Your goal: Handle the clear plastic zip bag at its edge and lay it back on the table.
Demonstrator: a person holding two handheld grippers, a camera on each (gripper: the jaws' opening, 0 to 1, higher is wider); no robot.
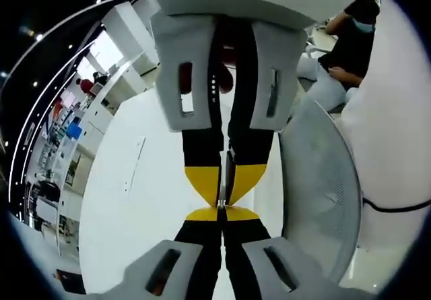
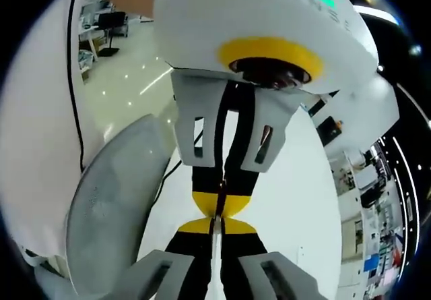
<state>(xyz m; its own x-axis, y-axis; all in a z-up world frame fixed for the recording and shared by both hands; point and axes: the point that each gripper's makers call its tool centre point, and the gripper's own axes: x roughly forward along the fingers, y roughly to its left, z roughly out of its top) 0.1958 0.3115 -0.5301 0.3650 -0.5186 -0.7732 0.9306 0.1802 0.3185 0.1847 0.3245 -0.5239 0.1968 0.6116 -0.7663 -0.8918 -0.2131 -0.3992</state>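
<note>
Above the white worktop (image 1: pixel 135 199), my left gripper (image 1: pixel 220 214) and right gripper (image 2: pixel 217 224) meet tip-to-tip, fingers closed on the clear bag edge (image 1: pixel 229 172).

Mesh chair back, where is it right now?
In the left gripper view the mesh chair back stands just right of the left tool; in the right gripper view it sits left of the right tool.

— What can't you make out?
— My left gripper (image 1: pixel 220 209) and right gripper (image 2: pixel 217 220) meet tip to tip, hiding most of the zip bag (image 1: pixel 229 172).
— Beyond them?
— The seated person (image 1: pixel 353 40) is cut off at the edge.
</note>
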